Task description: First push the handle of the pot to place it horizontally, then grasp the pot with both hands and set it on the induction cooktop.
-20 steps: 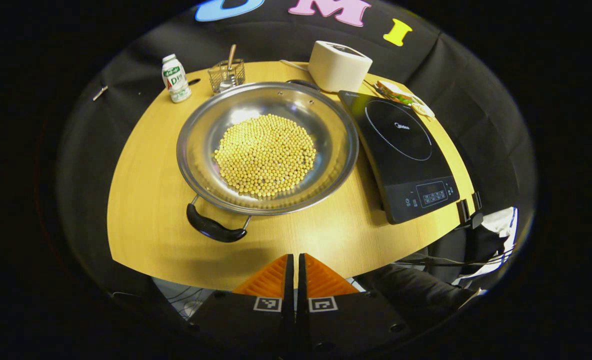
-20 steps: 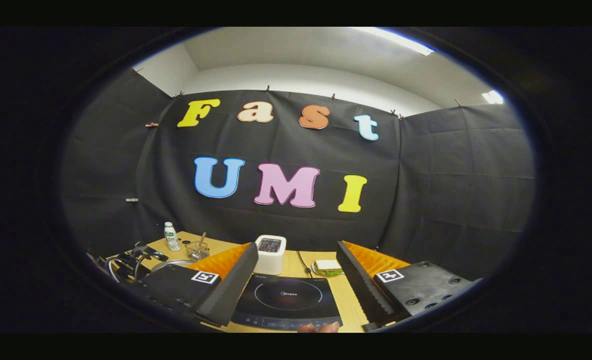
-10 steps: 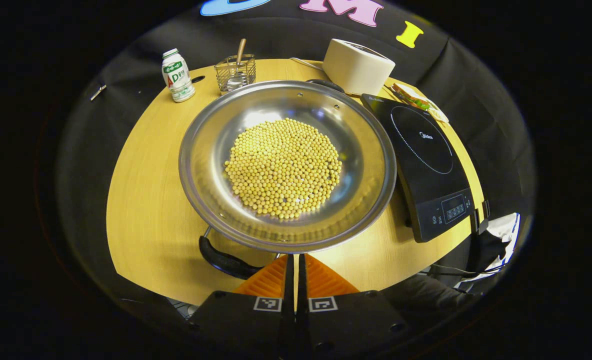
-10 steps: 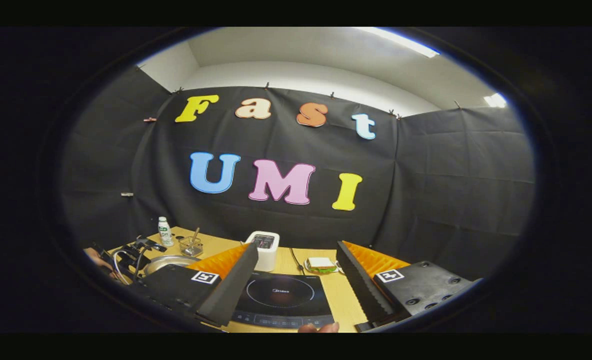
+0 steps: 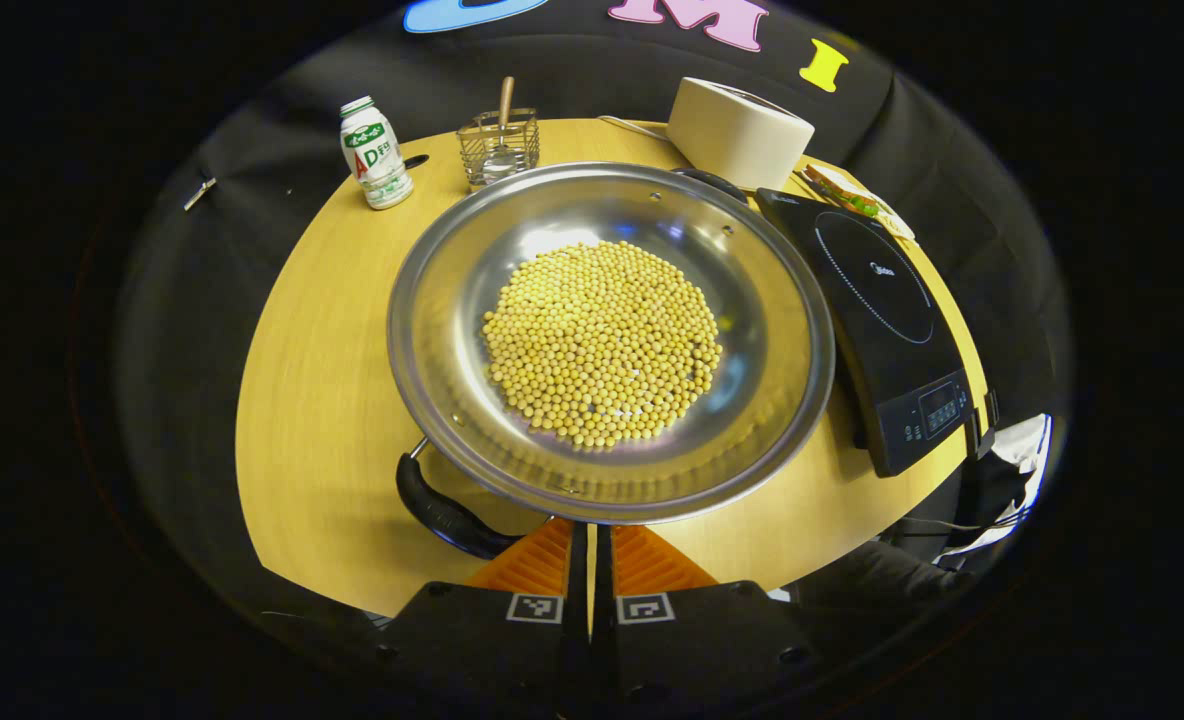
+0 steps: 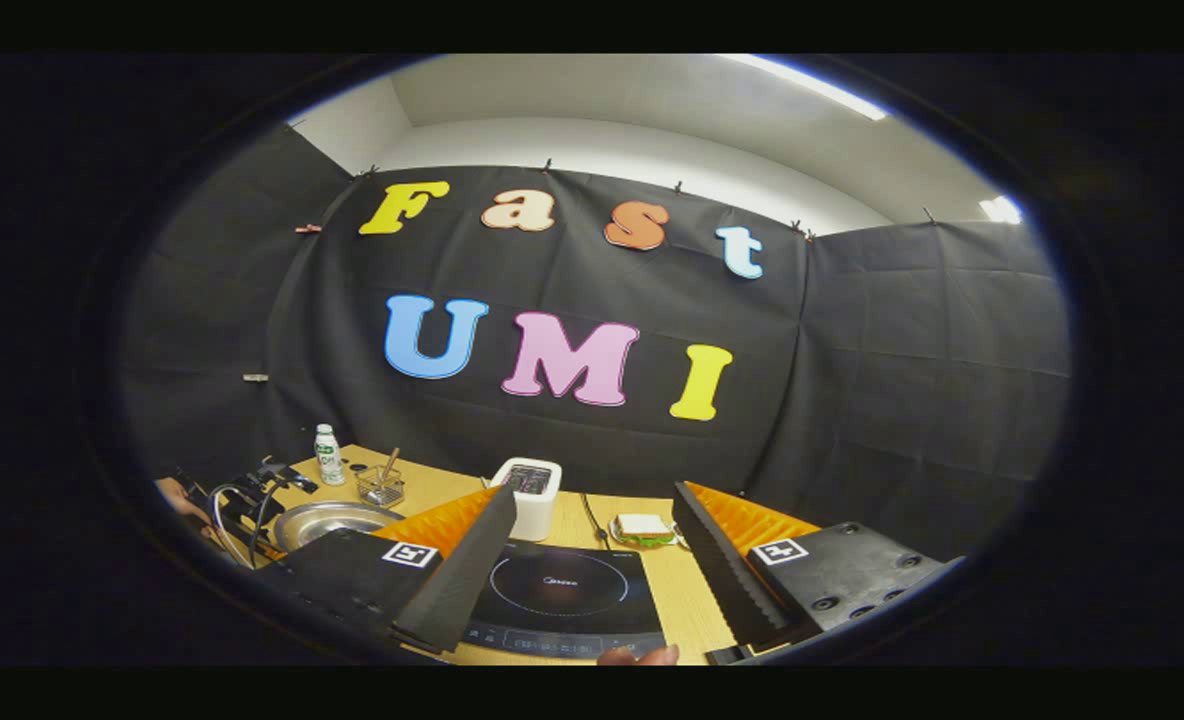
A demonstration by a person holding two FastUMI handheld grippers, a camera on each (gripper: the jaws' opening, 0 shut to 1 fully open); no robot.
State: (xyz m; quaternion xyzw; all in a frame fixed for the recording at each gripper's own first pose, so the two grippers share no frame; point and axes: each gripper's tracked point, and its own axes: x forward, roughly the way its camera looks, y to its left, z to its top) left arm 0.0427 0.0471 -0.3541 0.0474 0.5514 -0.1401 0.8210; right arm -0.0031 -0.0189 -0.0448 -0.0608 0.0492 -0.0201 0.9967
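The left gripper (image 5: pixel 590 548) has its fingers clenched together on nothing, just below the pot's (image 5: pixel 612 340) near rim and beside its black handle (image 5: pixel 447 512). The pot, holding yellow beans (image 5: pixel 602 342), sits on the bench (image 5: pixel 322 400) just left of the cooktop (image 5: pixel 887 330). The right gripper (image 6: pixel 592 575) hangs with its fingers spread apart above the cooktop's front edge.
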